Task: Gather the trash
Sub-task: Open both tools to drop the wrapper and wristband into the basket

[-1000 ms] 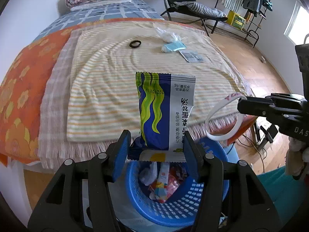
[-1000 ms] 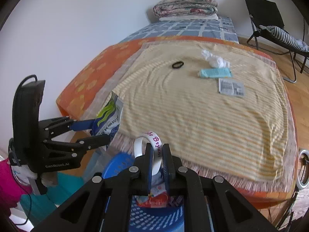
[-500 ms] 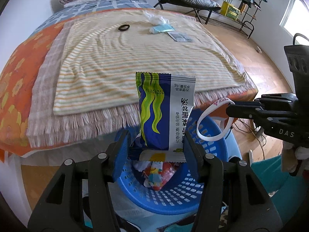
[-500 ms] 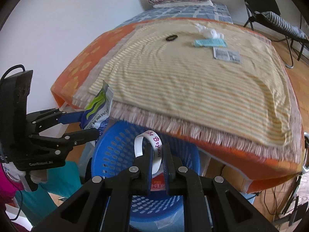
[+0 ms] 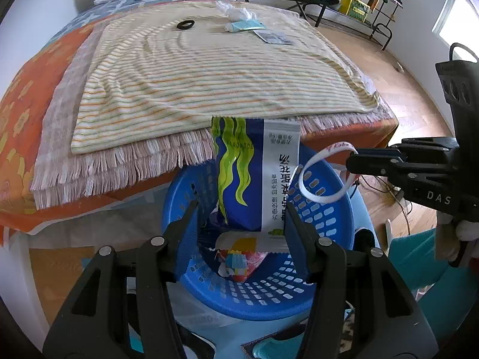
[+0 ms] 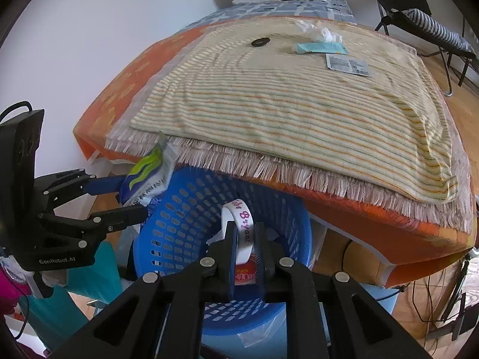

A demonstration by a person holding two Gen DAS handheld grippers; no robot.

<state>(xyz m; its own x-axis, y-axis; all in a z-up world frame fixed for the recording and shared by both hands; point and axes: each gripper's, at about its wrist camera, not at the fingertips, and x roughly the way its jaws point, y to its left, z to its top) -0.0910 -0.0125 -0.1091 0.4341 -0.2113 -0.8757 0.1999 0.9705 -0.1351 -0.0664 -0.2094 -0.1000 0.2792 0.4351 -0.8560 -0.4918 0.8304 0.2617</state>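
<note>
A bed [image 5: 191,89] under a striped fringed blanket [image 6: 299,113] fills the background, wooden floor beyond; just below its edge stands a blue perforated basket [image 5: 326,287] with wrappers already inside. The left tool [image 5: 239,233] pinches a blue-and-green snack packet [image 5: 254,176] by its lower end — the packet stands upright ahead of the fingers, above the basket's mouth. The right tool [image 6: 247,249] has its jaws just easing apart with a white wristband [image 6: 244,233] between them, over the basket; far ahead of both tools a black ring [image 5: 185,24], crumpled tissue [image 6: 321,32], teal tube [image 6: 320,48] and flat sachet [image 6: 347,64] lie on the blanket.
</note>
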